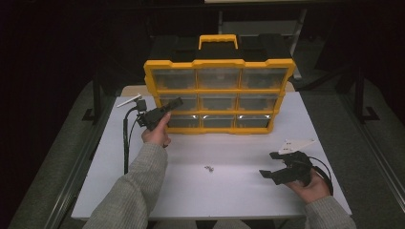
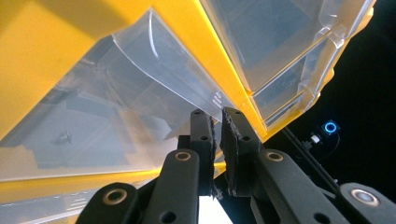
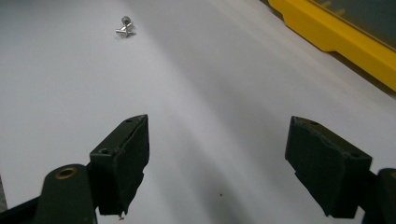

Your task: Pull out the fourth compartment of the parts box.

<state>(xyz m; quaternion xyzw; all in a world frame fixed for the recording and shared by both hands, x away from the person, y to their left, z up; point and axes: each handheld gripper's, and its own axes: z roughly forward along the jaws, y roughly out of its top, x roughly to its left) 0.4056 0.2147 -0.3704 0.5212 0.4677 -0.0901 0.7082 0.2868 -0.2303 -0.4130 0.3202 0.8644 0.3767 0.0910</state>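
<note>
Work only just begun, by the look of it. Yellow box (image 1: 219, 62) of little see-through drawers standing upright at the back of the white tabletop (image 1: 215, 195). Left gripper (image 1: 179, 101) up at the drawer (image 2: 116, 107) on the left of the middle row, its black jaws almost together and seemingly pinching the drawer's thin clear lip. Drawer not pulled out far yet, so probably still to be slid open. Right gripper (image 1: 269, 164) low over the tabletop on the right side, jaws wide apart, holding nothing. Small silver screw (image 1: 208, 168) lying alone on the tabletop between the two hands, well apart from both and not picked up. Likely left to do: open the drawer, grab the screw, drop it in.

Box frame hard, smooth, shiny plastic with a handle on top. Drawers clear, thin and glossy, with slanted fronts. Gripper pads dark, rough and a bit frayed at the edges. Tabletop flat, plain and matt
</note>
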